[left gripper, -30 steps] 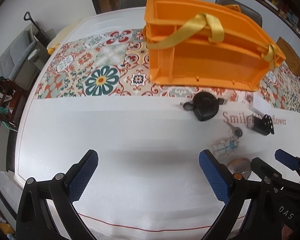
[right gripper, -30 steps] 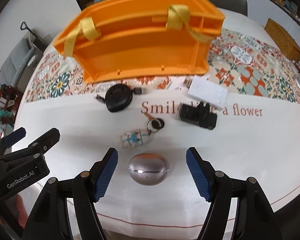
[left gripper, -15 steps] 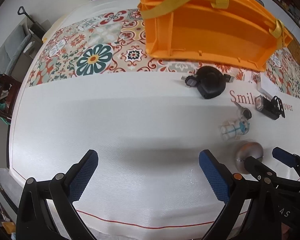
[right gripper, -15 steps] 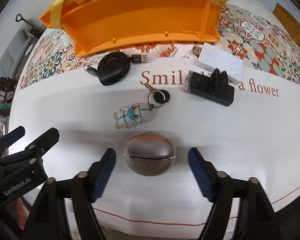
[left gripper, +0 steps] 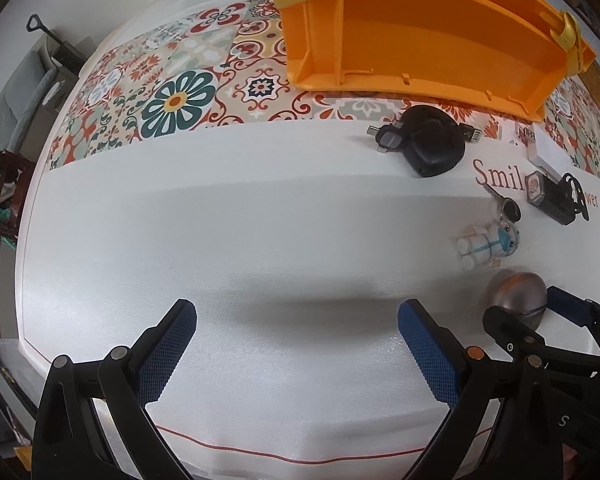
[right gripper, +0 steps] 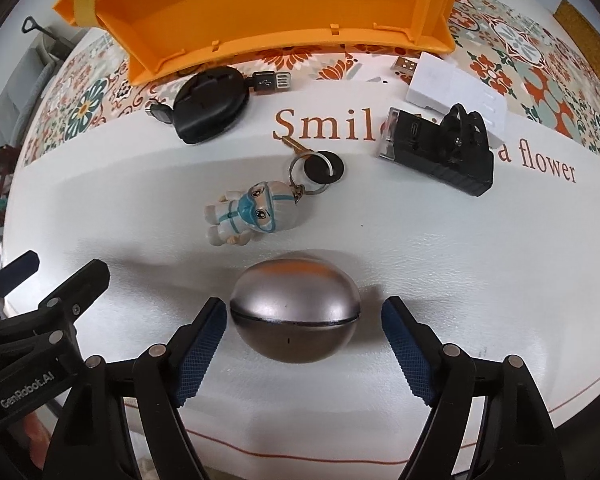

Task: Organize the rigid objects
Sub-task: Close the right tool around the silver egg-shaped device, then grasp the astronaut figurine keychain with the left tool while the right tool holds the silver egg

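A silver egg-shaped case [right gripper: 294, 312] lies on the white tablecloth [right gripper: 440, 280] near the front edge. My right gripper [right gripper: 302, 314] points down over it, open, with a blue pad on each side of the case and a gap at both. The left wrist view shows the same case [left gripper: 516, 296] at the far right. My left gripper [left gripper: 296, 312] is open over bare cloth to the left of the case, with nothing between its fingers. An orange crate [right gripper: 260, 12] with yellow straps stands at the back.
Between crate and case lie a black retractable cable reel [right gripper: 208, 106], a doll keychain [right gripper: 252, 212] with a key [right gripper: 320, 166], a black clip-on light [right gripper: 440, 148] and a white adapter [right gripper: 452, 88]. The table's front edge runs just below both grippers.
Both grippers have sunk toward the table. The right gripper's jaws stand wider than a second ago, and the silver case now sits between its pads instead of ahead of them.
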The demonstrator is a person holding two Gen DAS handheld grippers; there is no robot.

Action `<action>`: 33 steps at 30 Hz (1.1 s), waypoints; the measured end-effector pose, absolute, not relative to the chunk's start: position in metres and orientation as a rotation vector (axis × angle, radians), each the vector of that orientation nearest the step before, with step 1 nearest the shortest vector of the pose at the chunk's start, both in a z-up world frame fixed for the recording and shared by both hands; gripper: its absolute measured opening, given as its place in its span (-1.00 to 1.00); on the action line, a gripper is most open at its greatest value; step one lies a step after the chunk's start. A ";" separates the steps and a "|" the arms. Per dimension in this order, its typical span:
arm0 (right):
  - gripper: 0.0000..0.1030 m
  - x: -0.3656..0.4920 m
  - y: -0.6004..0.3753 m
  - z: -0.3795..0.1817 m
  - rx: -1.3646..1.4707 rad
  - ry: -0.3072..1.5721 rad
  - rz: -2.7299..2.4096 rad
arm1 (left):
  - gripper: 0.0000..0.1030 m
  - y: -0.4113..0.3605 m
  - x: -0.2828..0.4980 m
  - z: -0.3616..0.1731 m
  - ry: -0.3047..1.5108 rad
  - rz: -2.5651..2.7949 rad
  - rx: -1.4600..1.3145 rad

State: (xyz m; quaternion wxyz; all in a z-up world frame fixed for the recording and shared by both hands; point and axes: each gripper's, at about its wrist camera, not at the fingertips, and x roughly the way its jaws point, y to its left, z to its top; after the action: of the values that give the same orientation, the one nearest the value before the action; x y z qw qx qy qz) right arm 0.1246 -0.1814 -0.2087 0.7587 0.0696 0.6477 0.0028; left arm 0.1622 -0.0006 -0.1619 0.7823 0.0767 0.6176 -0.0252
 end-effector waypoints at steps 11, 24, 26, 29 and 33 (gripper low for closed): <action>0.52 0.126 -0.177 -0.217 0.159 1.413 -0.011 | 0.99 0.000 0.169 -0.168 1.348 -0.082 0.171; 0.27 0.124 -0.184 -0.210 0.159 1.383 0.010 | 0.99 -0.008 0.168 -0.166 1.333 -0.107 0.171; 0.27 0.123 -0.190 -0.206 0.161 1.377 0.011 | 0.99 -0.010 0.168 -0.165 1.331 -0.115 0.157; 0.27 0.120 -0.201 -0.199 0.171 1.357 0.016 | 0.99 -0.016 0.166 -0.164 1.325 -0.119 0.136; 0.27 0.119 -0.214 -0.189 0.164 1.339 0.023 | 0.99 -0.028 0.163 -0.158 1.308 -0.119 0.116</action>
State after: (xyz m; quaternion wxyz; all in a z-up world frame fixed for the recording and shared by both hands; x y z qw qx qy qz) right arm 0.1188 -0.2139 -0.1890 0.7811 0.0758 0.6197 0.0108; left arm 0.1627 -0.0278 -0.1583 0.7905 0.0541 0.6076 -0.0552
